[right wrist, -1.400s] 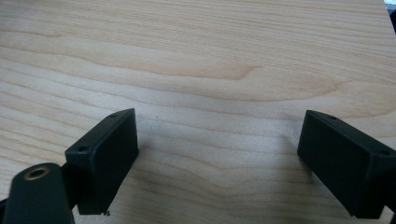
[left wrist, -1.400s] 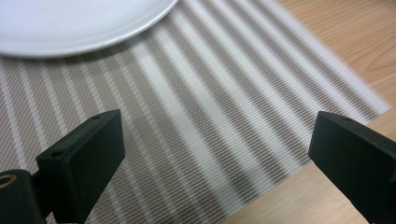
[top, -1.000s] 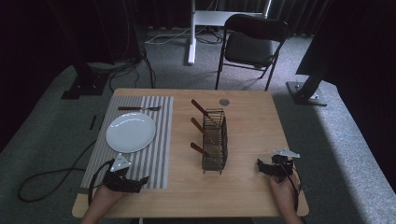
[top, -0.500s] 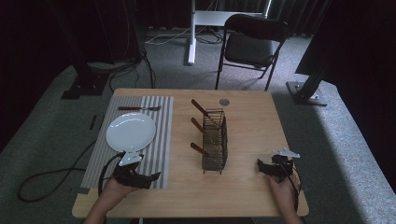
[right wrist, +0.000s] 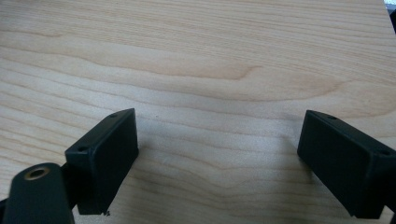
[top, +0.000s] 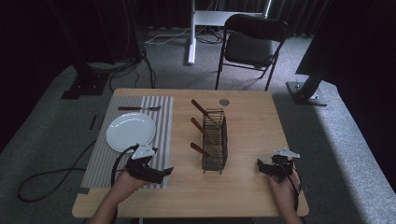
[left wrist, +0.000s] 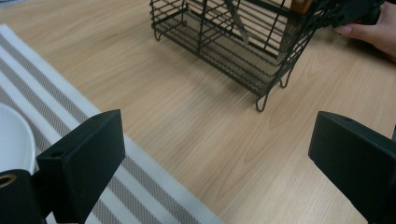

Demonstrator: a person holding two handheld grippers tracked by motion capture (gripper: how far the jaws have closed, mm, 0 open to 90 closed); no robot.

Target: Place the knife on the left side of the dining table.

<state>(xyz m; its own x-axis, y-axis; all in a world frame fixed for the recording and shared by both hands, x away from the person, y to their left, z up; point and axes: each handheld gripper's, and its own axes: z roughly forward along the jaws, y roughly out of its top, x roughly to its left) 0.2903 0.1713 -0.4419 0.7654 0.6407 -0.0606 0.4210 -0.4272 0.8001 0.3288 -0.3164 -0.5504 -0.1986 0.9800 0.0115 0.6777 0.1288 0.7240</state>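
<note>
Lettering or brand marks could not be read on anything. At the left of the high view a striped placemat [top: 163, 116] carried a white plate [top: 130, 132] and, above it, a fork [top: 139, 108] too small to make out well. Lower left, the left gripper [top: 164, 171] sat at the mat's near corner, jaws wide apart with nothing between them. In the frame's middle stood a black wire rack [top: 215, 140] with three wooden-handled utensils; their working ends were hidden inside it. A small round disc [top: 224, 101] lay above the rack. Lower right, the right gripper [top: 261, 166] rested on the bare wooden table [top: 252, 121], jaws likewise spread and empty.
</note>
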